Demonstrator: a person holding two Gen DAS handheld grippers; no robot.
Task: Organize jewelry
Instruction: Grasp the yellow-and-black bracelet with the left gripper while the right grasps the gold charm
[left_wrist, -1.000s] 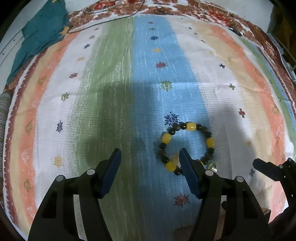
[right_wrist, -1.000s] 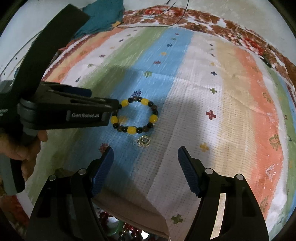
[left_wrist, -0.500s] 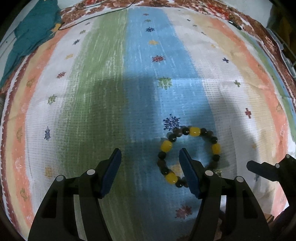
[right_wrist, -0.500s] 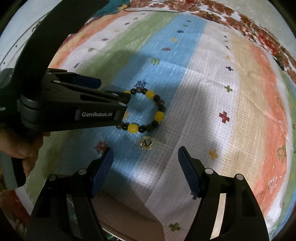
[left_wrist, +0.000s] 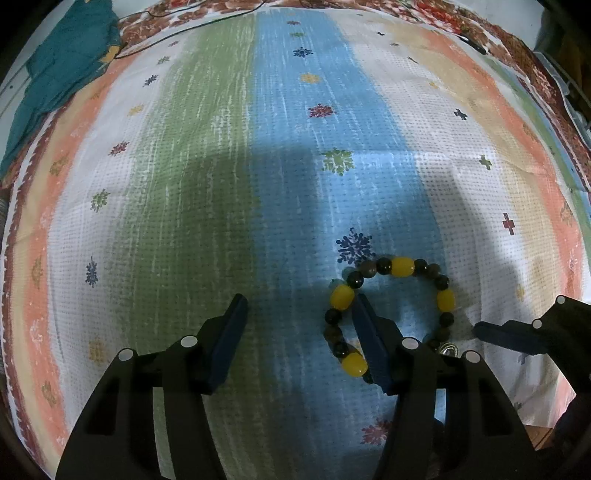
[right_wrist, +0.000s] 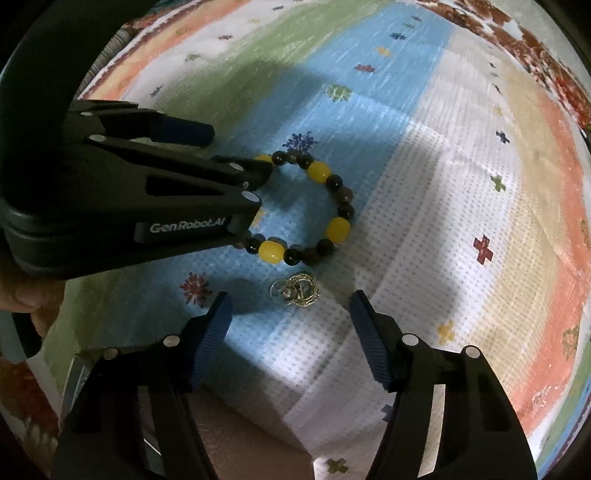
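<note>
A bracelet (left_wrist: 402, 266) of yellow and dark beads lies on the blue stripe of the bedsheet (left_wrist: 207, 206). My left gripper (left_wrist: 300, 301) points down over it. Its right finger is inside the ring, so the ring's left side lies between the closing jaws, and neither pad presses on it. The bracelet (right_wrist: 318, 171) also shows in the right wrist view, with the left gripper (right_wrist: 232, 155) at its left rim. A small silver wire trinket (right_wrist: 295, 290) lies just below the bracelet, between the pads of my right gripper (right_wrist: 291, 297). Those jaws are closing too and do not touch it.
A teal cloth (left_wrist: 62, 62) and a thin black cable (left_wrist: 184, 26) lie at the far edge of the sheet. The sheet's near edge (right_wrist: 295, 424) runs close under the right gripper. A hand (right_wrist: 22, 299) holds the left gripper.
Both grippers have sunk toward the sheet. The left one's right finger now sits inside the bracelet. The right one has come over the silver trinket. Both pairs of jaws have narrowed a little.
</note>
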